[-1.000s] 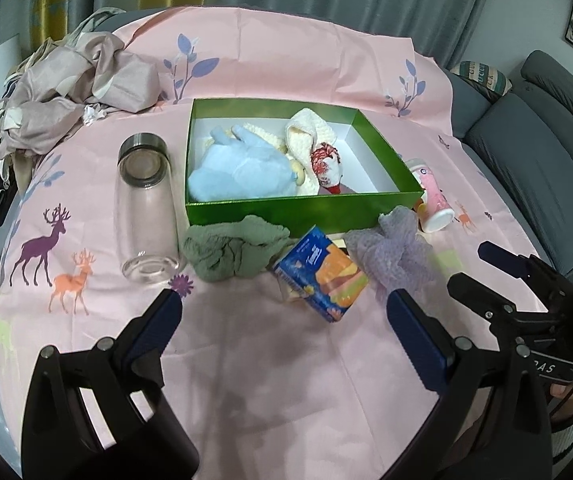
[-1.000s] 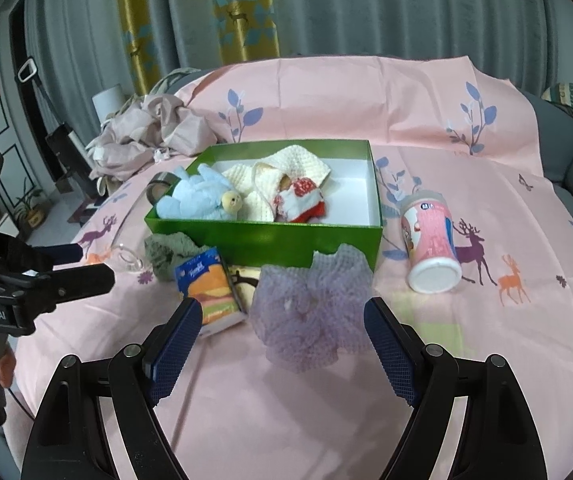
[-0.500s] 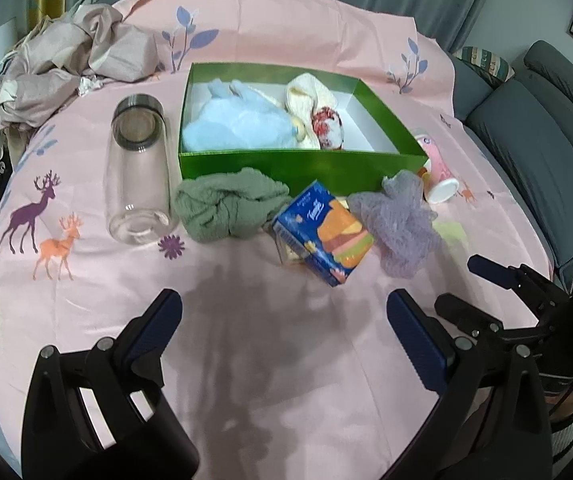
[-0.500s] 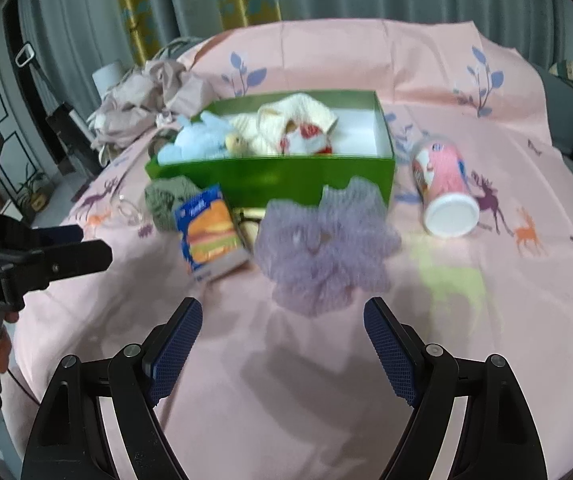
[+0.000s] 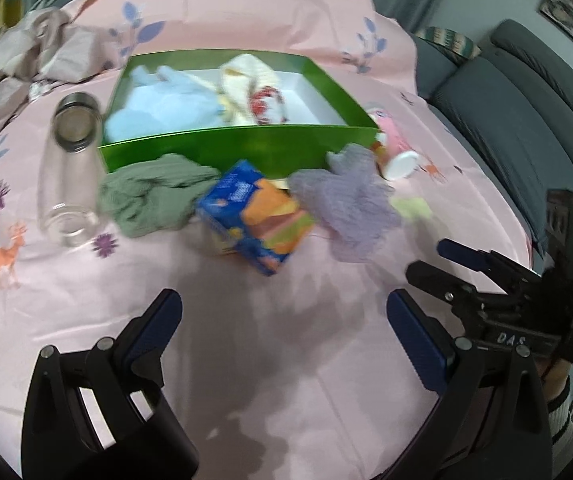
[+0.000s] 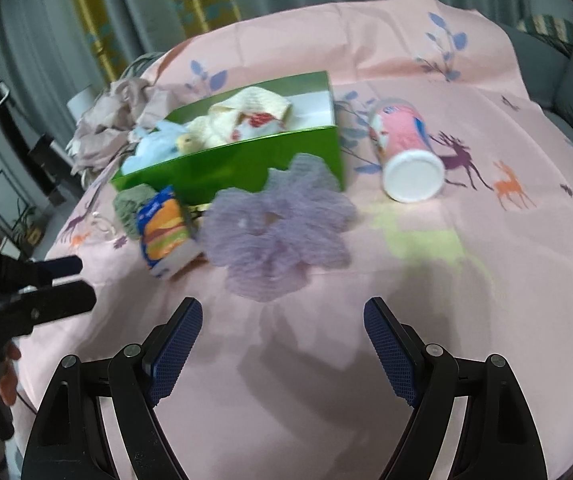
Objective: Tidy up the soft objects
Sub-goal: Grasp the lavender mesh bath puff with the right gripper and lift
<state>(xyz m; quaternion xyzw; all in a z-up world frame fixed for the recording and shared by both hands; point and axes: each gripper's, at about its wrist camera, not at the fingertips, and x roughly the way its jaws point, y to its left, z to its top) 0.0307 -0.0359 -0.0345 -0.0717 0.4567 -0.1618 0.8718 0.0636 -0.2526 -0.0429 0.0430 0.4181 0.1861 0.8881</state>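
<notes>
jaws stand apart and empty on both the left gripper [image 5: 282,312] and the right gripper [image 6: 282,320], each hovering over bare pink cloth on the surface [image 6: 486,280]. by my reading the job is partly done: the green box [image 5: 246,144] already holds a pale blue plush [image 5: 158,108], a cream knit piece [image 5: 246,80] and something red and white. two soft things lie outside, touching the box's front wall: the green cloth [image 5: 146,196] and the purple mesh pouf [image 6: 278,228], which sits just ahead of the right gripper. a tissue pack [image 5: 262,220], glass jar [image 5: 68,176] and pink cup [image 6: 402,152] are probably not for sorting.
</notes>
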